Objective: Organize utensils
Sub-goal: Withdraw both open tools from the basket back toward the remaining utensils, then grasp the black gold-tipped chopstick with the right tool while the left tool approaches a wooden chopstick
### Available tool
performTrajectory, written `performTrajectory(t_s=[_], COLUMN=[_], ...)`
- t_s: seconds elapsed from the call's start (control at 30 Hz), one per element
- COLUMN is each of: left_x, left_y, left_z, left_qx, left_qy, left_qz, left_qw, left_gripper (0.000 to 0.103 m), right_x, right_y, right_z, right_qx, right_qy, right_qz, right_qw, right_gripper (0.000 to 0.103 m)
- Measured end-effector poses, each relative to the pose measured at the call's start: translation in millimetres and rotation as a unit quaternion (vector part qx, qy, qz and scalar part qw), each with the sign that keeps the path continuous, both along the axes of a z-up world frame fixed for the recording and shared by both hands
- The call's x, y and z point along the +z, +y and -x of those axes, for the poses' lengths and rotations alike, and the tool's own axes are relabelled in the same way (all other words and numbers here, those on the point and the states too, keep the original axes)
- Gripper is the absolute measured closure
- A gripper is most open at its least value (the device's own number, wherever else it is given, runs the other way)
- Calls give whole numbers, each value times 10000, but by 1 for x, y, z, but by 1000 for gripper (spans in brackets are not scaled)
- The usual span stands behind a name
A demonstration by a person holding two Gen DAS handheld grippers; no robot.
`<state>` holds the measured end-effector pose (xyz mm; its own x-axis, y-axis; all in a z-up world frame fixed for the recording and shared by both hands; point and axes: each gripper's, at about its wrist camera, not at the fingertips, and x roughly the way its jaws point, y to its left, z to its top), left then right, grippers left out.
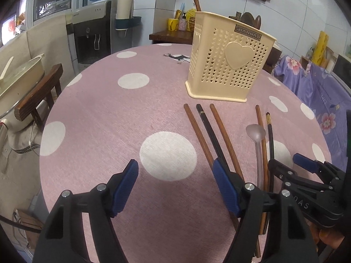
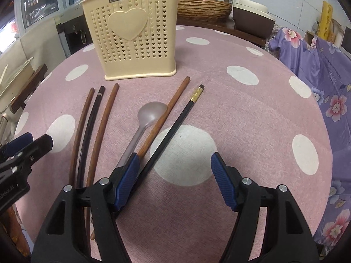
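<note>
Both hand-held grippers hung open over the loose utensils on the polka-dot worktop (image 2: 252, 118).

The left hand-held gripper (image 1: 175, 171) stood with jaws apart and empty, three chopsticks (image 1: 216, 135) just beside its right finger. The right hand-held gripper (image 2: 174, 164) also gaped, nothing clamped; a black chopstick (image 2: 175, 129) ran between its fingers, the translucent spoon (image 2: 151, 111) and a brown chopstick (image 2: 169, 111) at its left finger. Ahead of both stood the cream utensil holder (image 2: 133, 35), upright and unobstructed. A purple floral cloth (image 2: 324, 70) lay off right.

Black tool (image 1: 175, 169) arms, ribbed blue pads, silver screws
</note>
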<state>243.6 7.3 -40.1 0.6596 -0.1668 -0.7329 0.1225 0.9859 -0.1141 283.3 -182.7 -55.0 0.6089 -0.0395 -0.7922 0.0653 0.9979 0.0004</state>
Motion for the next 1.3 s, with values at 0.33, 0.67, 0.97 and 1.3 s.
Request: performTrajectory(t_s=[0.33,0.67,0.97,1.3], left_x=[-3,-14,-18,-18], left_y=[-10,-26,-44,-30], left_z=[-1,-11,-10,-7], left_qx=[-100,-188,27,-226], left_qy=[93,332,266,266], left_qz=[-12,83,-575,-685], left_qw=[9999,9992,9980,9970], left_gripper=[34,41,45,52], right_x=[-1,-4,-6,-6], right_y=[-30,-45,-44,-56], right_z=[-2,4,6,9], right_qx=[-221,-295,-311,-344], right_qy=[219,148,47,62], right_qz=[83,-126,-100,-71], right_qw=[9995,9994,9995,9994], right_gripper=[37,38,38,38])
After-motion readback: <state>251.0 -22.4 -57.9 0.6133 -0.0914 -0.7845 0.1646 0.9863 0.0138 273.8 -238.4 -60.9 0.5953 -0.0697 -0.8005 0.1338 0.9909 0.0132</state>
